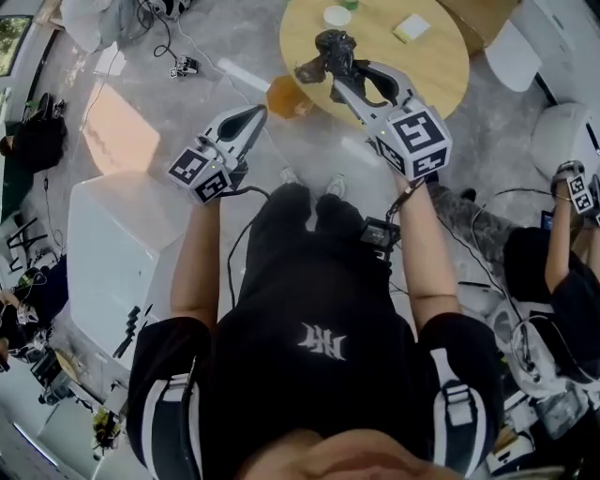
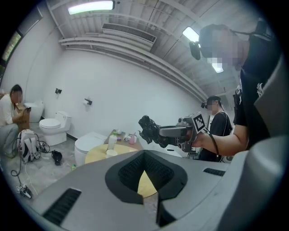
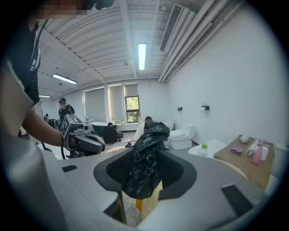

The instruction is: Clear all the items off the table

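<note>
Two claws in use, one of them loaded.

1. The right claw (image 1: 345, 73) is closed on a crumpled black plastic bag (image 1: 333, 49). In the right gripper view the bag is bunched between the pads, its top standing up past the tips and its lower part hanging beneath them. In the head view the bag is held over the near-left edge of the round wooden counter (image 1: 441, 70), clear of its top.

2. The left claw (image 1: 262, 112) has its tips drawn together, with nothing between them. Through the hollow between its pads, the left gripper view shows only a wedge of the counter's yellow top. It is held out to the left of the counter's edge, above the grey floor (image 1: 187, 42).

3. Contents of the counter top:
- A white cup (image 1: 337, 15) sits near the far side.
- A green-topped item (image 1: 349, 4) is just beside the cup, cut off by the frame's upper edge.
- A pale square pad (image 1: 411, 27) lies to the right of both.

4. An orange container (image 1: 286, 97) is just beside the counter's near-left edge, between the two claws in the head view. What it stands on cannot be made out.

5. Surroundings:
- A white toilet (image 2: 54, 126) stands against the far wall.
- A brown side counter (image 3: 246, 171) carries a pink bottle (image 3: 258, 155) and a purple item (image 3: 236, 150).
- A second person (image 1: 562, 272) is at the right of the head view.
</note>
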`<state>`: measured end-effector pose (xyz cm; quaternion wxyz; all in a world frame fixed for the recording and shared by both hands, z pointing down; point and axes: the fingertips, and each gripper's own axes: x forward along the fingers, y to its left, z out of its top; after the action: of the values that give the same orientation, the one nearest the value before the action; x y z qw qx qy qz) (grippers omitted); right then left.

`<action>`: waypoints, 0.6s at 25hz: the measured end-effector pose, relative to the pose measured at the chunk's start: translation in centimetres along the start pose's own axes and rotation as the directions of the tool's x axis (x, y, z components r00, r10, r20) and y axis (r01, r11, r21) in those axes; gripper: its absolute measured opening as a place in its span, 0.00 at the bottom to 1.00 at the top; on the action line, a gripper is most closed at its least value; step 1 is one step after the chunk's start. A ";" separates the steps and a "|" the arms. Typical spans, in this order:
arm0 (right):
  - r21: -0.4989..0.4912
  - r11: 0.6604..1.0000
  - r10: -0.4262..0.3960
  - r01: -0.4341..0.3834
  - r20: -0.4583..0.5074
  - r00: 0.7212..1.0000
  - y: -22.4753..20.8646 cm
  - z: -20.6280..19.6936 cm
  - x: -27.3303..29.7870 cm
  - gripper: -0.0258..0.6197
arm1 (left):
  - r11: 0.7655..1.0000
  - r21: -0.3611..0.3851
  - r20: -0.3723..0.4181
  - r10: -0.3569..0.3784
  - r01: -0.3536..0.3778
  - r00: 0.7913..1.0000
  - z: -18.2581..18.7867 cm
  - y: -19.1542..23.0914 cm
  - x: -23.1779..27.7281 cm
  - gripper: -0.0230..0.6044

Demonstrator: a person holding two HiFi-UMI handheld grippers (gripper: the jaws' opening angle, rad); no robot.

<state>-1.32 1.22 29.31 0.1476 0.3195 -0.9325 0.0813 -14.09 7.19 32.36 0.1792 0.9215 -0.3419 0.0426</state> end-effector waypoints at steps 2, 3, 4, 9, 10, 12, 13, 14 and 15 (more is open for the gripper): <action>-0.001 0.999 0.038 -0.038 -0.003 0.999 1.6 -0.3 1.8 0.30 | 1.000 0.002 0.000 0.019 -0.019 1.000 -0.5 0.9 -1.0 0.06; 0.000 0.998 0.057 -0.057 -0.009 0.998 2.6 -0.7 2.9 0.30 | 1.000 -0.001 0.002 0.027 -0.027 1.000 -0.8 1.5 -1.6 0.06; 0.003 0.997 0.076 -0.076 -0.018 0.997 3.7 -1.1 4.0 0.30 | 0.999 -0.008 0.005 0.034 -0.034 0.999 -1.2 2.0 -2.4 0.06; 0.039 0.989 0.148 -0.145 -0.082 0.986 8.5 -4.8 9.9 0.30 | 0.997 -0.062 0.014 0.048 -0.047 0.999 -3.5 5.4 -5.2 0.06; 0.050 0.988 0.151 -0.147 -0.092 0.984 9.2 -5.7 11.0 0.30 | 0.997 -0.064 0.011 0.044 -0.043 0.999 -4.0 6.3 -5.4 0.06; 0.081 0.987 0.150 -0.142 -0.112 0.982 10.5 -7.7 13.5 0.30 | 0.997 -0.067 0.005 0.036 -0.036 0.999 -5.1 8.2 -6.1 0.06; 0.101 0.985 0.150 -0.138 -0.125 0.981 11.2 -8.9 14.6 0.30 | 0.997 -0.073 0.005 0.033 -0.033 0.999 -5.7 9.2 -6.4 0.06; 0.120 0.984 0.150 -0.134 -0.138 0.979 11.8 -10.3 15.7 0.30 | 0.996 -0.083 0.007 0.030 -0.030 1.000 -6.4 10.0 -6.8 0.06; 0.137 0.982 0.150 -0.130 -0.152 0.977 12.4 -11.7 16.7 0.30 | 0.995 -0.095 0.008 0.027 -0.026 1.000 -7.2 10.8 -7.1 0.06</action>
<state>-18.95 4.21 45.10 0.1963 0.2540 -0.9306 0.1759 -26.19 6.58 40.89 0.2208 0.9075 -0.3565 0.0242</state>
